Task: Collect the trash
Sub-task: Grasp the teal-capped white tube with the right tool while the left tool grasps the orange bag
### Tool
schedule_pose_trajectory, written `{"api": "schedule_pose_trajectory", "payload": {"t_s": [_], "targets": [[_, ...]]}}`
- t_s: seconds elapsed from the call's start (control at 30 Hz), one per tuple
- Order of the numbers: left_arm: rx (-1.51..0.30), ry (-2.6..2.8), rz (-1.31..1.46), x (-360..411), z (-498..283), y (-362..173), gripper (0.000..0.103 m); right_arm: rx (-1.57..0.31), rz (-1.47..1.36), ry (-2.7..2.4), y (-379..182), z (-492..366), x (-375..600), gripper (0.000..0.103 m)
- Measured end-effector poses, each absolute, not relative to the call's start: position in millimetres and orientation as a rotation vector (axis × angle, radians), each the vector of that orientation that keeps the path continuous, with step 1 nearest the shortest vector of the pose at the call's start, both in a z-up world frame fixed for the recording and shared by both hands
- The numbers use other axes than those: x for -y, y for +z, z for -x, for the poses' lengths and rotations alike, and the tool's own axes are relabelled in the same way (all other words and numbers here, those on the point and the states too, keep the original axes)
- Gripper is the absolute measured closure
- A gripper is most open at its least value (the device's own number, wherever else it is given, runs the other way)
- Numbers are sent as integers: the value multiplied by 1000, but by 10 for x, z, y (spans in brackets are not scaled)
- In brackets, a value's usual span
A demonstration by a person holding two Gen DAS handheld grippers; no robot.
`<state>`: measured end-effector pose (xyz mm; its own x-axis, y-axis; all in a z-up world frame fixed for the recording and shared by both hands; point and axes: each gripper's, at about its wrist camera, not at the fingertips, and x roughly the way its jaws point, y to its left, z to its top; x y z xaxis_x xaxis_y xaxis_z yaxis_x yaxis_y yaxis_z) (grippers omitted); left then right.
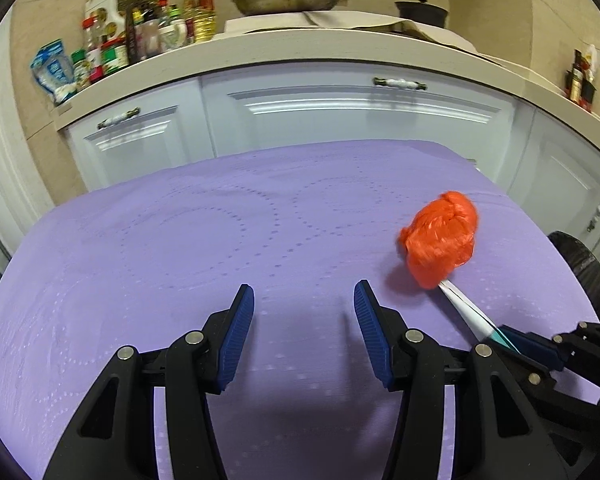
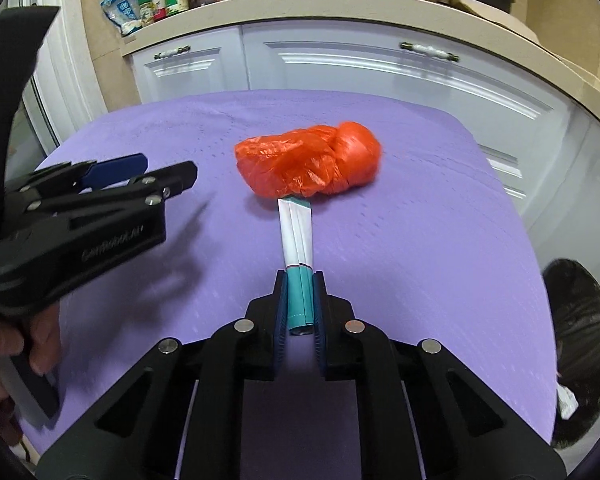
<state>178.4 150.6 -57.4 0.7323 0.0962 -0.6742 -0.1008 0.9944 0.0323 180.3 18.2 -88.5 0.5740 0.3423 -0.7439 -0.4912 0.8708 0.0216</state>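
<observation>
A purple embossed cloth (image 2: 400, 240) is covering the tabletop, its dotted rings giving a soft, papery surface. At the right edge a dark bin (image 2: 580, 344) is waiting, probably the trash's destination. Near the far right of the cloth an orange plastic bag (image 2: 312, 164) is lying, crumpled into a glossy, crinkled lump. The right tongs (image 2: 300, 304) are clamping tight on a folded white-and-teal paper strip (image 2: 297, 236), whose far end is touching or tucked under the bag, perhaps to lift both together. The left tongs (image 1: 304, 328) are hovering wide apart, gripping nothing.
</observation>
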Motion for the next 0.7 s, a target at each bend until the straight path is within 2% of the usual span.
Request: {"api": "schedule_pose_trajectory", "payload": {"t_s": [0.13, 0.7], "targets": [[-744, 56, -3, -1329, -1817, -551, 42, -839, 191, 466, -925, -1725, 19, 91], [-732, -46, -32, -462, -2060, -495, 36, -788, 103, 307, -815, -1635, 740, 91]]}}
